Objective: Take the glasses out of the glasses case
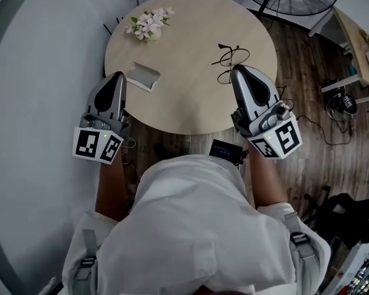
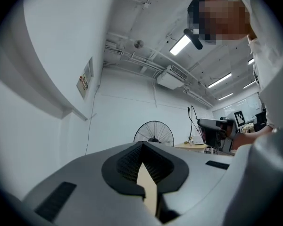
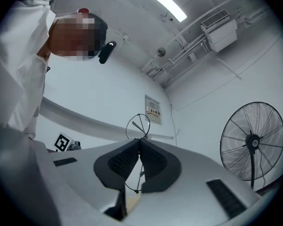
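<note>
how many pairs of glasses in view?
1. The wire-framed glasses sit pinched in the right gripper, over the table's right side. The open case looks empty; none seem hidden.

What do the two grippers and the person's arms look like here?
Both the left gripper and right gripper have tapered silver-grey shells with black ribbed pads and a cube of black-and-white square markers at the rear. The person wears a white top; the forearms are uncovered.
</note>
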A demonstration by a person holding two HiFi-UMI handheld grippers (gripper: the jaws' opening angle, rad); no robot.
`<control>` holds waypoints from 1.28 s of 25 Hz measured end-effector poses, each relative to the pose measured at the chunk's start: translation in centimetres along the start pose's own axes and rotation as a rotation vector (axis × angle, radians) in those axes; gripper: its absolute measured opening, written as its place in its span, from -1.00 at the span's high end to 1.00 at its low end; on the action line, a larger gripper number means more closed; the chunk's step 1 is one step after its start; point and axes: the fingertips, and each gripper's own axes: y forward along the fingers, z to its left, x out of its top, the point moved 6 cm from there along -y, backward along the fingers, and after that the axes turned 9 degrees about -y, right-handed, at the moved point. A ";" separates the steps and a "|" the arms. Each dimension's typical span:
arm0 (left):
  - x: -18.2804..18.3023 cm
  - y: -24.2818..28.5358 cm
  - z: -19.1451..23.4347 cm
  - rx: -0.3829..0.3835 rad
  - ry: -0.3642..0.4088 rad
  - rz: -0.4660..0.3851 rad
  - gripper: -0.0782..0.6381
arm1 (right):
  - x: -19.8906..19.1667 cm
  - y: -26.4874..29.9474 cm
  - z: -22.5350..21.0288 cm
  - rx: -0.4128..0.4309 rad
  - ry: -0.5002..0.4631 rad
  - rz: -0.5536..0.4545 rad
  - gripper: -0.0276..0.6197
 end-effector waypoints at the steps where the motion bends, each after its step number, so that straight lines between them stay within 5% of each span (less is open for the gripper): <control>1: 0.0 -0.2 -1.1 -0.005 0.005 -0.004 0.76 | -0.1 -1.4 -0.2 -0.014 -0.002 0.006 0.83; 16: -6.0 -3.9 -15.0 -0.023 -0.048 0.059 0.76 | -1.9 -18.1 0.2 -0.173 0.039 0.146 0.83; 24: -8.4 -5.9 -14.6 0.069 -0.106 0.072 0.76 | -3.8 -19.1 2.1 -0.168 0.050 0.239 0.83; 32: -9.9 -6.5 -15.6 0.052 -0.148 0.099 0.76 | -4.5 -19.3 3.3 -0.117 0.063 0.274 0.83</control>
